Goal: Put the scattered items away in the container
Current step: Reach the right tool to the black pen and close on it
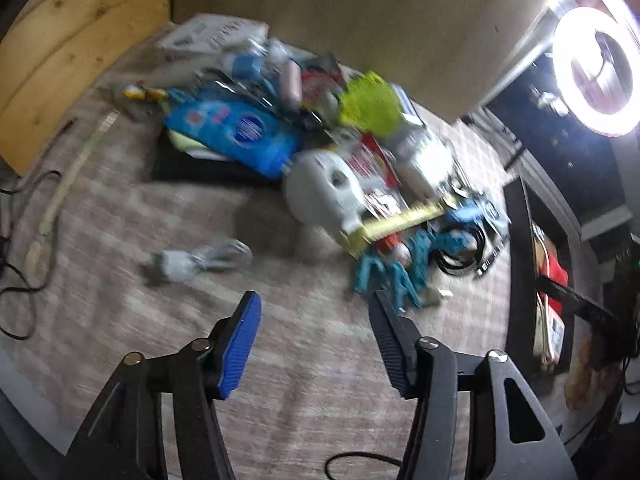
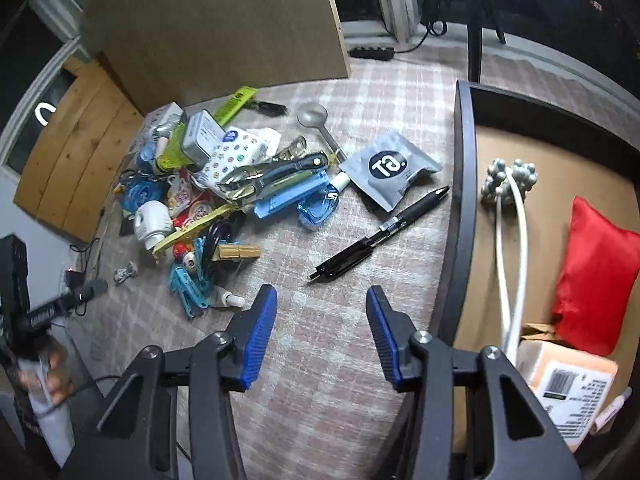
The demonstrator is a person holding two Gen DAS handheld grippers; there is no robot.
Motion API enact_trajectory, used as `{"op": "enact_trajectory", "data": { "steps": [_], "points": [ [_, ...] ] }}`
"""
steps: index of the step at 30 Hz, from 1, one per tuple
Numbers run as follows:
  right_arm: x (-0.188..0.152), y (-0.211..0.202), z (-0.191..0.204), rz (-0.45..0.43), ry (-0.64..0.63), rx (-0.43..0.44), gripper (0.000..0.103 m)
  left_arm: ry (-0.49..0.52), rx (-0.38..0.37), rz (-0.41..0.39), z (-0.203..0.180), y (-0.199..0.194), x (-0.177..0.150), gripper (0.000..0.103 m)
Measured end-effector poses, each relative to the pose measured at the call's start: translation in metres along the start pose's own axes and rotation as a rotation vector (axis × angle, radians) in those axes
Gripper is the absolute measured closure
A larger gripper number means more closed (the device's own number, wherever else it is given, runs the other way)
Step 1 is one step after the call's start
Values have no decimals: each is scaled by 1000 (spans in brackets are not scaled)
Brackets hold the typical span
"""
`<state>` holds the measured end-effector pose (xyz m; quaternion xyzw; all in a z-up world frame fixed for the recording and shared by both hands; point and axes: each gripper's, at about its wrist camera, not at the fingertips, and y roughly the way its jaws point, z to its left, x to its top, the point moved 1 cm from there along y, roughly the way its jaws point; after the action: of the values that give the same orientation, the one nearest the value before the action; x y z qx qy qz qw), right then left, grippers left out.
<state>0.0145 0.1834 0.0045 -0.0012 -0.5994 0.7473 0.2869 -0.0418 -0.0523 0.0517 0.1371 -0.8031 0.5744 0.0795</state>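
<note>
A heap of scattered items (image 2: 208,172) lies on a checked cloth: a blue packet (image 1: 236,132), a white round gadget (image 1: 324,192), teal clothes pegs (image 1: 396,272) and a yellow ruler. A small grey piece (image 1: 200,262) lies apart from the heap. My left gripper (image 1: 314,298) hovers open above the cloth between that piece and the pegs, holding nothing. A black pen (image 2: 380,232) and a grey pouch (image 2: 390,168) lie beside the container (image 2: 464,200), a dark-walled box on the right. My right gripper (image 2: 322,290) is open and empty, just short of the pen's tip.
Inside the container lie a red pouch (image 2: 596,272), a white cable with a silver ball cluster (image 2: 508,180) and an orange labelled box (image 2: 568,380). A cardboard sheet (image 2: 216,20) stands behind the heap. A ring light (image 1: 596,72) glares at right. Black cables (image 1: 16,280) trail at left.
</note>
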Motion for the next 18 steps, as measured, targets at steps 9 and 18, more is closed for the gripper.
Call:
{"op": "enact_trajectory", "data": {
  "steps": [9, 18],
  "points": [
    [19, 37, -3, 52, 128, -57, 57, -40, -37, 100, -54, 54, 0, 51],
    [33, 59, -22, 77, 248, -118, 63, -18, -10, 111, -76, 72, 5, 51]
  ]
}}
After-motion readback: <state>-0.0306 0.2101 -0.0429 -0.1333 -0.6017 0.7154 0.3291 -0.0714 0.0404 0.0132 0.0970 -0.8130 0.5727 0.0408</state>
